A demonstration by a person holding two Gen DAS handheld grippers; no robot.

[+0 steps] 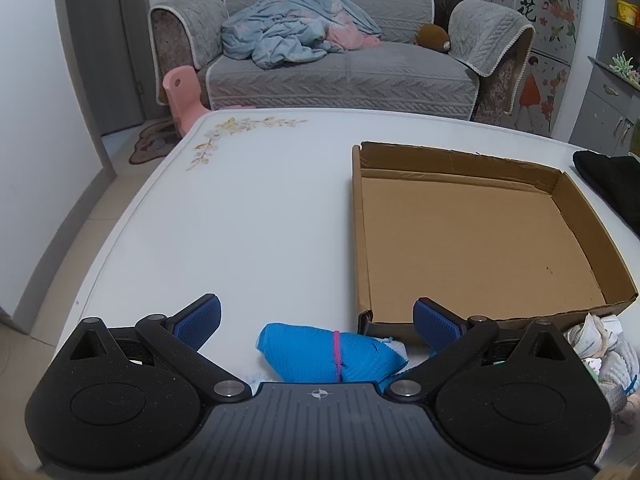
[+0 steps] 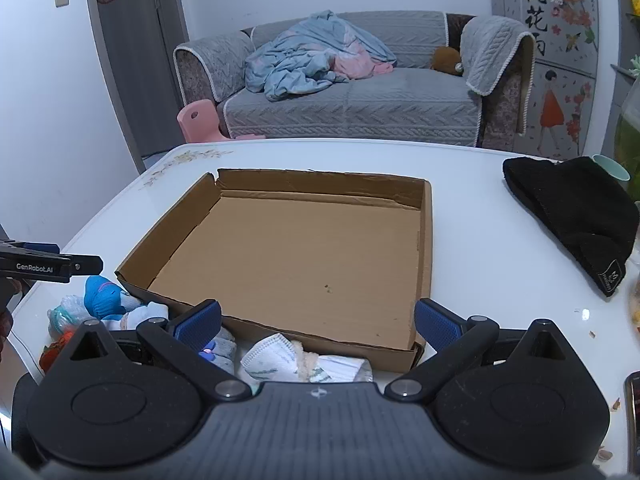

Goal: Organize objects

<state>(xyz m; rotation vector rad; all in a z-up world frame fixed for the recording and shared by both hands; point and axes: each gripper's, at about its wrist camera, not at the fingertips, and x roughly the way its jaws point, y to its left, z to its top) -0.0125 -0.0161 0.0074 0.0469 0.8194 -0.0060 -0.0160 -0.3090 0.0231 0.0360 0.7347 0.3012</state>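
Both grippers stand with their jaws spread wide and nothing between the blue pads. Tilted down toward the white table, the left gripper hovers off the near left corner of the cardboard box, which serves as the landmark. Just below its spread jaws, beside that corner of the box, lies a bright blue rolled sock with a pink band around it; the pads do not touch it. The right gripper points at the near wall of the box, one finger in front of each end of that wall. Against the outside of that wall sits a white folded sock bundle with pale markings, close under the right gripper but not gripped. More small socks are heaped off the near left corner of the box, where the right wrist view also shows the blue roll and the left tool's black arm above it. Inside, the box shows only bare brown cardboard. A black knit hat lies well to the right of the box.
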